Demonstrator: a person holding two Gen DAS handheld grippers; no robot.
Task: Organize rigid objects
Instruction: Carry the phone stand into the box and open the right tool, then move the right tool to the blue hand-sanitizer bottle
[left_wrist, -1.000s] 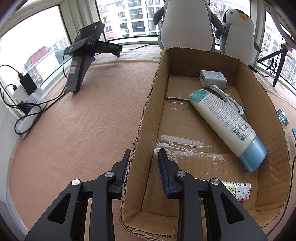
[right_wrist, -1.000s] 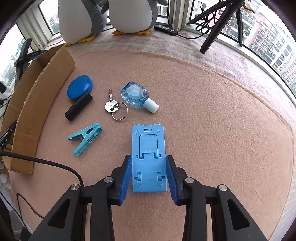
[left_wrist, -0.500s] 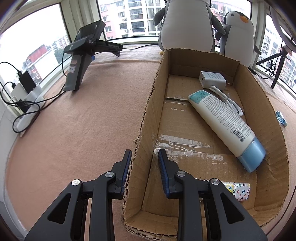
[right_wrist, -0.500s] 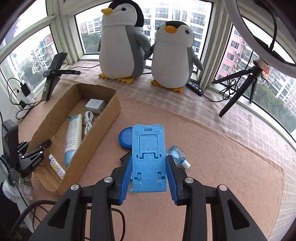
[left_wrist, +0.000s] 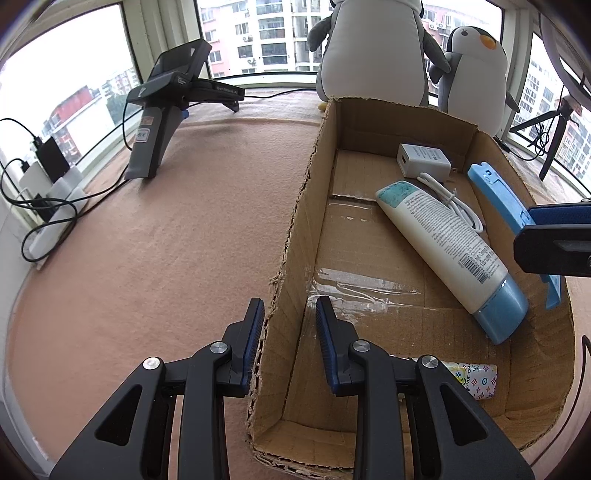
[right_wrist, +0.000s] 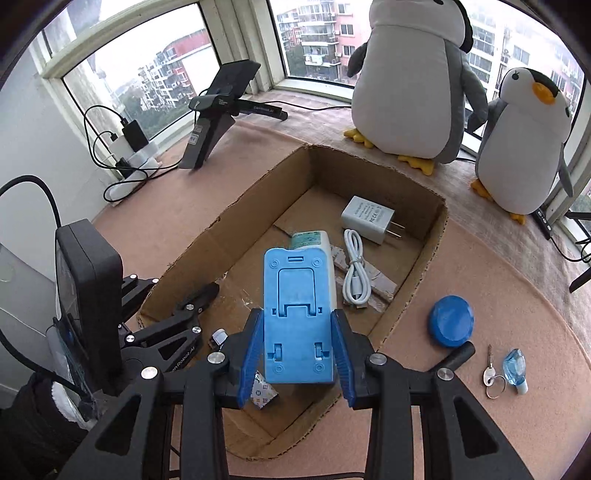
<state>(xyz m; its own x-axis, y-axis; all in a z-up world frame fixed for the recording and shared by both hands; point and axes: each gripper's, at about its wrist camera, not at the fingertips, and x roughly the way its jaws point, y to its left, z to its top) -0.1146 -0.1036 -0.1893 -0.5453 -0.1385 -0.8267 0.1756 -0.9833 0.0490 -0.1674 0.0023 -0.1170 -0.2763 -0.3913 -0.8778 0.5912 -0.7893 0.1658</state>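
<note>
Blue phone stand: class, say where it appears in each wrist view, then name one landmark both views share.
Left wrist view: the blue phone stand is at the right edge, over the box's right wall, partly hidden by the right gripper.
Right wrist view: the stand is at centre, clamped in the right gripper over the open box.
Shared landmark: the white charger at the box's far end.

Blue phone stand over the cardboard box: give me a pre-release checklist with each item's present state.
1. Right gripper clamped on the blue phone stand: ok.
2. Stand over the cardboard box, inside its walls: ok.
3. Left gripper astride the box's left wall, steadying it: ok.
4. Bare floor directly under the stand: not ok, the lotion tube lies there.
5. Stand low enough to set down gently: cannot tell.
6. White charger and cable clear of the drop: ok.
</note>
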